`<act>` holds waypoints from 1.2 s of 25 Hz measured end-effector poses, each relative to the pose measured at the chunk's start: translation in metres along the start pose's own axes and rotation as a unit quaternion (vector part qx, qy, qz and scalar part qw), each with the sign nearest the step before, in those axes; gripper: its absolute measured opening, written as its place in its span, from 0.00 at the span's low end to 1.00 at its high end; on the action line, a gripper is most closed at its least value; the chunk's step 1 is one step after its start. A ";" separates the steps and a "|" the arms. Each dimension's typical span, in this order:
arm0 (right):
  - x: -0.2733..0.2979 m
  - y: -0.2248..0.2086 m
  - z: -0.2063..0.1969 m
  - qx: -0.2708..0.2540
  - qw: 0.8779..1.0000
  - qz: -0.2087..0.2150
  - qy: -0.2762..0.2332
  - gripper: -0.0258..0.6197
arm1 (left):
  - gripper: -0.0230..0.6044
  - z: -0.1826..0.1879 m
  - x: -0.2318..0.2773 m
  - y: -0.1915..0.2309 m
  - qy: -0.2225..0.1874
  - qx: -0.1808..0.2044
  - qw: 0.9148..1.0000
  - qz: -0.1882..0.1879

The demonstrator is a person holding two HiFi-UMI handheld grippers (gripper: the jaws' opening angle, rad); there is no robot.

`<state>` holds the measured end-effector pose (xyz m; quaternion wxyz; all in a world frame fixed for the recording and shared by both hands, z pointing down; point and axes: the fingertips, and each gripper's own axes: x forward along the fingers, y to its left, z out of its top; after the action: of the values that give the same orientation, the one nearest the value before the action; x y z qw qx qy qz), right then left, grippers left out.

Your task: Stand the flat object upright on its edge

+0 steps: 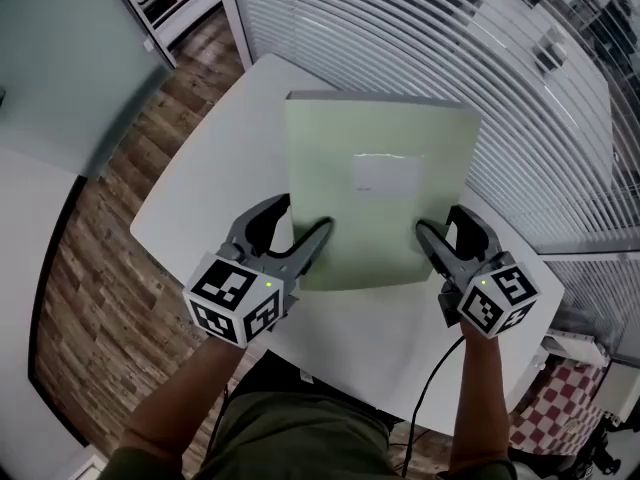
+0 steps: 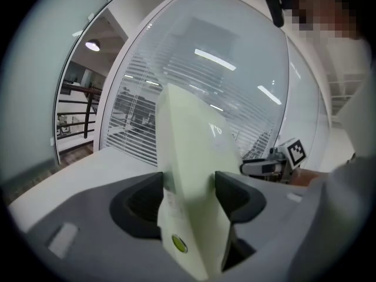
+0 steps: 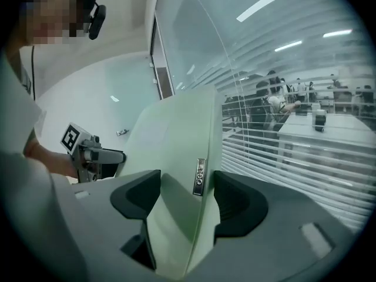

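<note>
A pale green flat box point(image 1: 380, 188) with a white label is held over the white table point(image 1: 200, 198) by its near edge, its broad face turned up toward me. My left gripper point(image 1: 305, 218) is shut on the near left corner, and my right gripper point(image 1: 438, 220) is shut on the near right corner. In the left gripper view the box point(image 2: 188, 157) fills the gap between the pads of the left gripper point(image 2: 189, 198). The right gripper view shows the box point(image 3: 176, 157) likewise clamped in the right gripper point(image 3: 187, 198). Whether the far edge touches the table is not visible.
The table stands against a glass wall with white blinds point(image 1: 420, 28) behind and to the right. Wood floor point(image 1: 110, 218) lies to the left. A cable point(image 1: 430, 388) hangs from the right gripper. A red checked cloth point(image 1: 560, 408) lies at the lower right.
</note>
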<state>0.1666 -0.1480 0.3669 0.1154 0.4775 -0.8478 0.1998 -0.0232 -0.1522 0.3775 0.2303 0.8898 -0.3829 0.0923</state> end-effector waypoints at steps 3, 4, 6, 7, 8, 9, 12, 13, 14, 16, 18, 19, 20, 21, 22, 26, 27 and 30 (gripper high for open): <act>-0.005 0.004 0.002 -0.016 1.000 -0.009 -0.006 0.50 | 0.44 0.004 -0.004 -0.003 -0.004 0.030 1.000 0.002; -0.004 0.005 0.001 -0.022 1.000 -0.012 -0.006 0.50 | 0.44 0.004 -0.004 -0.002 -0.003 0.040 0.999 0.003; -0.001 0.008 0.000 -0.033 0.999 -0.019 -0.006 0.50 | 0.44 0.004 -0.006 0.001 -0.001 0.057 0.998 0.003; 0.000 0.010 0.000 -0.039 0.999 -0.023 -0.006 0.50 | 0.44 0.004 -0.007 0.003 0.000 0.064 0.998 0.003; 0.002 0.012 0.000 -0.043 0.999 -0.026 -0.006 0.50 | 0.44 0.005 -0.008 0.006 0.001 0.070 0.998 0.004; 0.004 0.013 0.000 -0.045 0.999 -0.028 -0.006 0.50 | 0.44 0.005 -0.008 0.008 0.001 0.075 0.997 0.005; 0.004 0.010 -0.003 -0.048 0.998 -0.032 -0.010 0.50 | 0.44 0.005 -0.005 0.006 -0.002 0.087 0.996 0.007; 0.001 0.009 -0.005 -0.050 0.998 -0.034 -0.012 0.50 | 0.44 0.003 -0.005 0.003 -0.004 0.092 0.996 0.009; -0.002 0.010 -0.008 -0.053 0.998 -0.036 -0.015 0.50 | 0.44 0.001 -0.007 0.000 -0.006 0.099 0.995 0.010; -0.007 0.012 -0.013 -0.057 0.997 -0.040 -0.020 0.49 | 0.44 -0.005 -0.010 -0.005 -0.008 0.113 0.993 0.014; -0.011 0.013 -0.016 -0.058 0.997 -0.045 -0.028 0.49 | 0.44 -0.011 -0.011 -0.006 -0.006 0.124 0.992 0.017; -0.013 0.013 -0.018 -0.059 0.997 -0.048 -0.032 0.49 | 0.44 -0.013 -0.011 -0.007 -0.007 0.129 0.992 0.018; -0.014 0.013 -0.019 -0.061 0.996 -0.051 -0.036 0.49 | 0.44 -0.015 -0.010 -0.008 -0.009 0.132 0.991 0.020; -0.015 0.013 -0.020 -0.063 0.996 -0.054 -0.039 0.49 | 0.44 -0.017 -0.009 -0.009 -0.009 0.136 0.990 0.021; -0.015 0.012 -0.020 -0.066 0.995 -0.057 -0.041 0.49 | 0.44 -0.019 -0.007 -0.010 -0.009 0.139 0.990 0.022; -0.012 0.008 -0.024 -0.078 0.994 -0.064 -0.040 0.49 | 0.44 -0.021 -0.002 -0.013 -0.020 0.155 0.987 0.029; -0.012 0.008 -0.026 -0.079 0.994 -0.065 -0.040 0.49 | 0.44 -0.022 -0.001 -0.013 -0.021 0.160 0.986 0.031; -0.009 0.006 -0.032 -0.077 0.994 -0.067 -0.040 0.49 | 0.44 -0.027 0.001 -0.011 -0.020 0.170 0.984 0.037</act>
<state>0.1663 -0.1237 0.3907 0.1311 0.5304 -0.8308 0.1064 -0.0145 -0.1338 0.3977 0.0642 0.9031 -0.3983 0.1472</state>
